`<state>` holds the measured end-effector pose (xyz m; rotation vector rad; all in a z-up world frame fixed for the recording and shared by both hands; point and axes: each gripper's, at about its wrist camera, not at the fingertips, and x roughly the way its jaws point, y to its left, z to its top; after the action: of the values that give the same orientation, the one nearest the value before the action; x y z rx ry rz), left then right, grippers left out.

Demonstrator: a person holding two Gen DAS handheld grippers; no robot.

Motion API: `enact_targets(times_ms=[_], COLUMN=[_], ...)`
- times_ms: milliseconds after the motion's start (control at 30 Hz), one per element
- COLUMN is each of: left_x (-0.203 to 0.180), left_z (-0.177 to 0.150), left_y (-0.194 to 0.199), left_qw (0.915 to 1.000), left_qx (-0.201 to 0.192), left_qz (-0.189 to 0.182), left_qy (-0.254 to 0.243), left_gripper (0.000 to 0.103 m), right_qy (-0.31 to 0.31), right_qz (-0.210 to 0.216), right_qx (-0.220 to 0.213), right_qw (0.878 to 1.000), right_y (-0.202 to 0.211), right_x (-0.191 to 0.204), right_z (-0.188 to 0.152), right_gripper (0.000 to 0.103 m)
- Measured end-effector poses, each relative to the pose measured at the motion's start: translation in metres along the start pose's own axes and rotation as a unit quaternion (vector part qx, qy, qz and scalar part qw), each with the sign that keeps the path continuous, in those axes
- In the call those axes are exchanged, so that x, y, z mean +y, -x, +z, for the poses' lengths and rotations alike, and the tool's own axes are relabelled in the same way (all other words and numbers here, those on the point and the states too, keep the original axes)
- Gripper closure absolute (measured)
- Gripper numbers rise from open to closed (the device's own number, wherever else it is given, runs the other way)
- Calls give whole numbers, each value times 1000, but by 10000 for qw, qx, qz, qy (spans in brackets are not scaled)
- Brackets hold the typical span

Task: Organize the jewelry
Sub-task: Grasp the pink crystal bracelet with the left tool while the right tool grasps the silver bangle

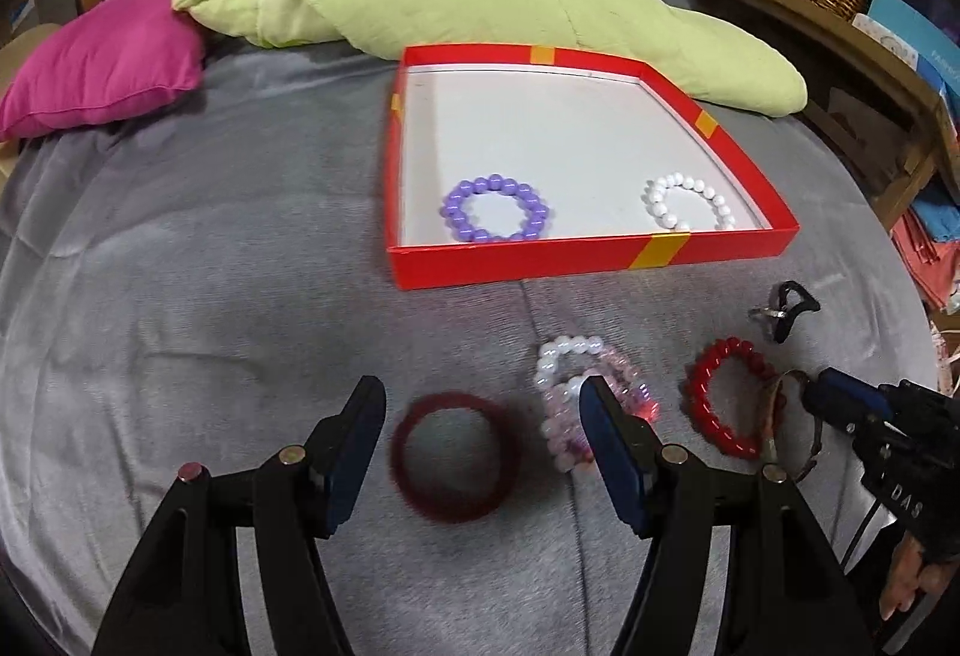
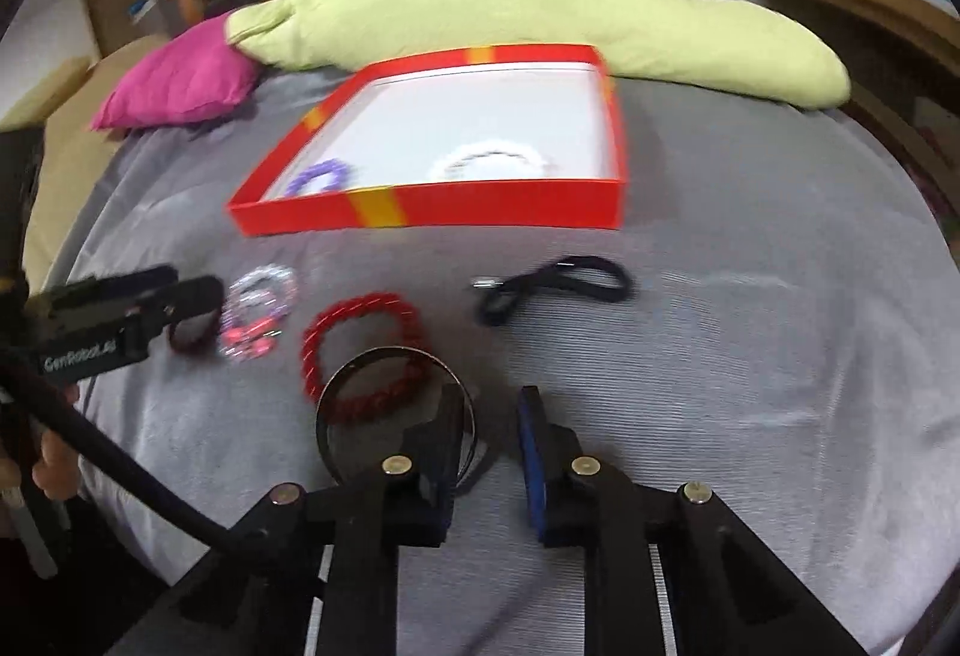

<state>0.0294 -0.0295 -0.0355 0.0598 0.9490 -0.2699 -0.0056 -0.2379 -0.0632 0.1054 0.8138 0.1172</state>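
Bed, grey cover, carries all items.

1. Left claw: jaws stand wide apart and hold nothing. It hangs over a dark red fuzzy bangle, which lies flat on the cover between the two fingers. No contact can be seen.
2. Just right of that bangle is a small heap of pink and white bead bracelets, partly hidden behind the left claw's right finger.
3. Next right, apart from the heap, a red bead bracelet lies flat.
4. Right claw: jaws are narrow, with a slit of grey cover showing between them. One finger stands inside a metal bangle and the other outside its rim. Whether the pads press the rim cannot be told. The bangle overlaps the near edge of the red bead bracelet.
5. Beyond it lies a black looped piece with a small metal fitting.
6. Further back stands a red box with a white floor. It holds a purple bead bracelet at the near left and a white bead bracelet at the near right.
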Motion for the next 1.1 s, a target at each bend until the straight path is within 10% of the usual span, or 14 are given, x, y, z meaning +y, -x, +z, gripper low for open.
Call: enact_targets(times_ms=[267, 400, 500, 800, 867, 933, 1100], left_x=[-12, -13, -9, 8, 6, 0, -25], left_z=[8, 10, 14, 21, 19, 15, 11], left_y=[-20, -19, -8, 4, -1, -2, -9], left_qw=[9995, 9996, 9994, 9979, 9974, 9975, 9977], left_qx=[111, 18, -200, -377, -192, -140, -52], left_qz=[-115, -128, -268, -452, -630, -654, -599], left_qy=[-263, -253, -124, 257, 300, 228, -310], left_gripper=[88, 93, 96, 95, 80, 42, 38], right_qy=[-664, -661, -257, 219, 260, 300, 331], right_qz=[275, 554, 629, 174, 78, 71, 46], right_qx=[203, 144, -32, 161, 128, 64, 7], right_qw=[9972, 9962, 9977, 9995, 9996, 9995, 9994], right_y=[2, 11, 19, 0, -1, 1, -1], right_x=[-35, -36, -22, 2, 3, 5, 7], right_z=[6, 3, 1, -9, -10, -10, -10], right_gripper=[79, 21, 21, 21, 24, 40, 40])
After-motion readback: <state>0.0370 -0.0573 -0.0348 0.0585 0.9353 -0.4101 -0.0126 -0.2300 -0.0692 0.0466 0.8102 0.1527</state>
